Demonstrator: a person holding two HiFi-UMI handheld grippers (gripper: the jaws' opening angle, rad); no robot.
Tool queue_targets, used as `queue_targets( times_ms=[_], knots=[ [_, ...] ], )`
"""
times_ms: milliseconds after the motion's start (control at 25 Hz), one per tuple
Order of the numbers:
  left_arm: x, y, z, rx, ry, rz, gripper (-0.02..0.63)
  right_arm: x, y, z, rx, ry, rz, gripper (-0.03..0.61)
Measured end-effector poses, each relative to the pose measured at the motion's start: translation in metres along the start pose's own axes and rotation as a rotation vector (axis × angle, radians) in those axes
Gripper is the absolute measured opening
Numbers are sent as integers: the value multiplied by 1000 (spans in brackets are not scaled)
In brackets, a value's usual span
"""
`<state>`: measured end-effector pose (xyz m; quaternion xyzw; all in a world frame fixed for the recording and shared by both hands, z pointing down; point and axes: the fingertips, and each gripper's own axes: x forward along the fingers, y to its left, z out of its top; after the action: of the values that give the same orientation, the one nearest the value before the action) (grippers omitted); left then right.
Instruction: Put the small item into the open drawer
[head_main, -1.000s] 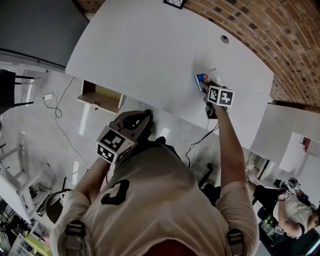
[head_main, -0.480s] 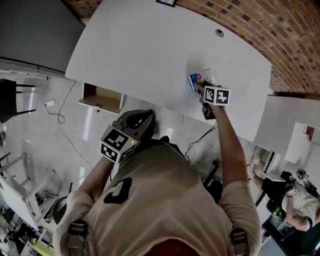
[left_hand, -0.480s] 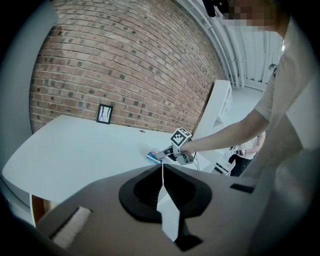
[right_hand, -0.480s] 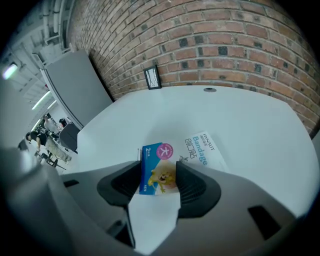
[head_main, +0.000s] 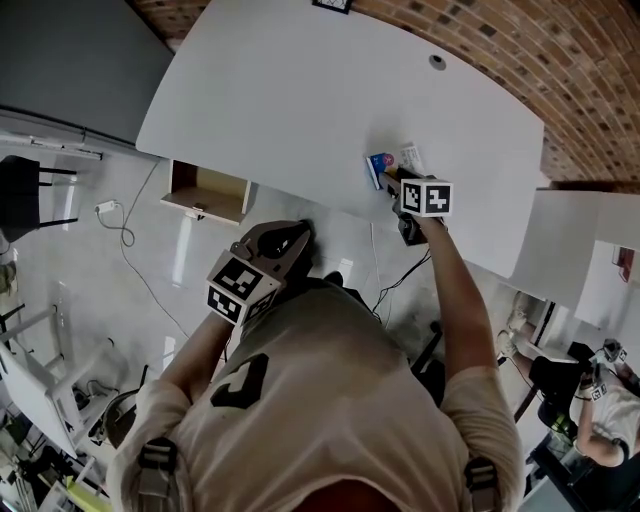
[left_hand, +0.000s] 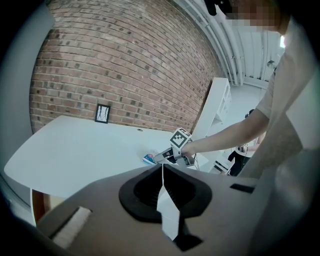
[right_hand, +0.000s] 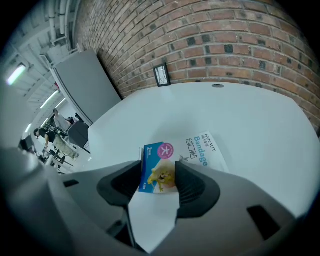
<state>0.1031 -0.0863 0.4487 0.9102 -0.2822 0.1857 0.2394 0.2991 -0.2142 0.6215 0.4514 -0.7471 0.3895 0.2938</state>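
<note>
Right gripper (right_hand: 158, 175) pinches flat blue cardboard box (right_hand: 156, 159) on smooth white desk (right_hand: 250, 125); left gripper (left_hand: 162, 171) pressed together.

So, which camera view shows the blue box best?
The right gripper view: the blue box sits close and central, its picture clear. The head view shows a small blue patch, the left gripper view a distant speck.

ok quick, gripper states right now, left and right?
Left gripper: closed, nothing between its jaws.
Right gripper: closed on the small blue box.
</note>
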Motion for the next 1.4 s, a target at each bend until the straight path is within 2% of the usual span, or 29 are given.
queue_targets(
  times_ms=[480,920,1160,1400],
  knots=[
    [2,-34,-24,-6,20,5,9,-12,32,-37,-39,9,85,193],
    [1,-52,-43,-28,25,37,9,-19,42,-58,-66,11,117,192],
    [-8,-42,-53,-55,31,35,9,-21,57,-61,-63,5,116,192],
    [3,-20,-57,-131,18,41,9,-17,63,-59,-61,11,130,192]
  ],
)
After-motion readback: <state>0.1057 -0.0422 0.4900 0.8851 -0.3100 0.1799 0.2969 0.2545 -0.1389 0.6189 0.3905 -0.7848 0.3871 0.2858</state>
